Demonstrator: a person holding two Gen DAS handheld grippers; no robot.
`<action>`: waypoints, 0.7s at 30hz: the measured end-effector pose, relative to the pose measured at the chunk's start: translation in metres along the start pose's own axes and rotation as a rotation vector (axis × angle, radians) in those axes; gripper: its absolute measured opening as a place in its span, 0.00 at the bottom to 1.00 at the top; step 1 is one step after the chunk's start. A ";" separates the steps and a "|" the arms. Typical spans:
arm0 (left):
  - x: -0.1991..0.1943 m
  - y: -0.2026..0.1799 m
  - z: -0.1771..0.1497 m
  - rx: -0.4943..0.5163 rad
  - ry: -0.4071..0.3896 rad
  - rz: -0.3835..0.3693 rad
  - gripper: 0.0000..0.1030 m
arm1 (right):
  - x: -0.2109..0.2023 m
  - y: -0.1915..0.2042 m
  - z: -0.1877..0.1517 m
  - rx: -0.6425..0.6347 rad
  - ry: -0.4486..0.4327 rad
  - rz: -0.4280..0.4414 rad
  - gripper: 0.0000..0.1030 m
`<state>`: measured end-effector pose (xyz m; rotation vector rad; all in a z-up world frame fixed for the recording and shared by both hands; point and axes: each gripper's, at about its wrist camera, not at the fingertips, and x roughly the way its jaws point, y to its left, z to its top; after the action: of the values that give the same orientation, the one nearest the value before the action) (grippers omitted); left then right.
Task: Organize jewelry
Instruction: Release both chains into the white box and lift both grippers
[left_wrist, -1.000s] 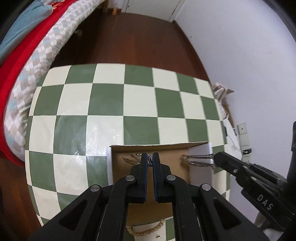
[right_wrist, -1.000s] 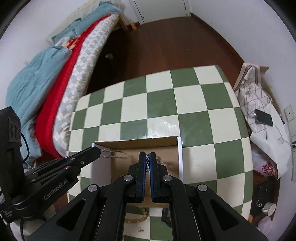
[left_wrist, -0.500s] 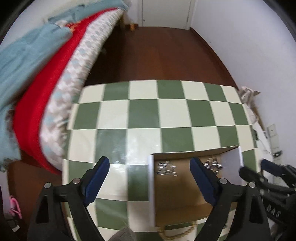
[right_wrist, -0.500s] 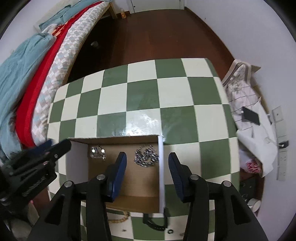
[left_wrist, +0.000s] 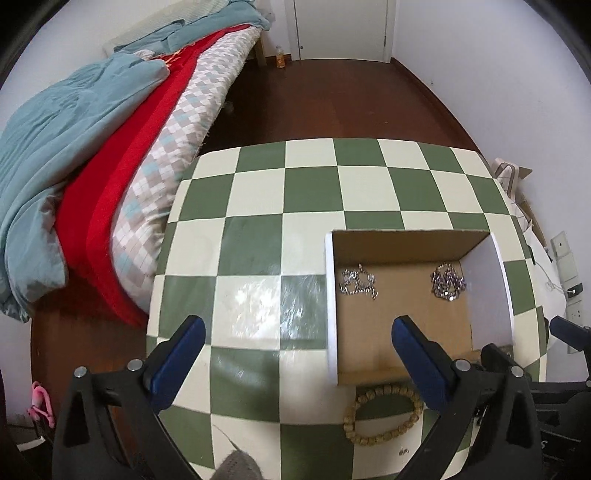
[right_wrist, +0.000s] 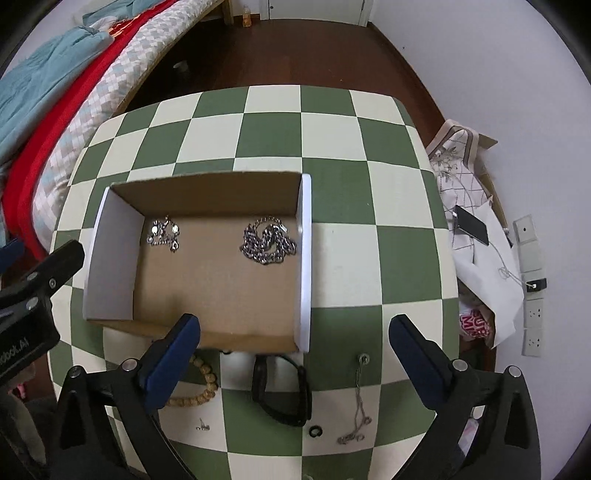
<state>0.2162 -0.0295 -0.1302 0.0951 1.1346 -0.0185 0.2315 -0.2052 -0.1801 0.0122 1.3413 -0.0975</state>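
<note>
- My left gripper (left_wrist: 295, 339) and right gripper (right_wrist: 293, 334) have both just been opening and now stand spread wide, with nothing between the blue pads of either.
- The shallow brown cardboard box with white side walls (right_wrist: 306, 258) is my landmark. Inside it, near the far wall, lie a thin silver chain (right_wrist: 164, 233) on the left and a heavy silver curb-link chain (right_wrist: 269, 240) on the right, well apart.
- I judge the drop-off done for these two; the next step is fetching another piece.
- Just outside the box's near wall lie a tan wooden bead bracelet (left_wrist: 384, 413), a black band (right_wrist: 280, 391), a fine silver necklace (right_wrist: 356, 413), a small black ring (right_wrist: 315, 431) and a tiny stud (right_wrist: 202, 427).
- The next move calls for drawing back over the near wall, then lowering onto one piece.
- The green-and-cream checkered table (right_wrist: 273, 129) lies bare beyond the box; the near pieces sit close to its edge, so there is little room.
</note>
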 end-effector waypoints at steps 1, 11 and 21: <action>-0.004 0.001 -0.003 -0.005 -0.006 -0.002 1.00 | -0.002 0.000 -0.003 0.005 -0.007 0.000 1.00; -0.057 0.008 -0.027 -0.015 -0.092 0.004 1.00 | -0.049 -0.003 -0.025 0.028 -0.116 -0.003 1.00; -0.119 0.020 -0.060 -0.023 -0.191 -0.004 1.00 | -0.122 -0.006 -0.058 0.032 -0.265 -0.025 1.00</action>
<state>0.1126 -0.0085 -0.0458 0.0694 0.9439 -0.0179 0.1470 -0.1993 -0.0747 0.0097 1.0756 -0.1368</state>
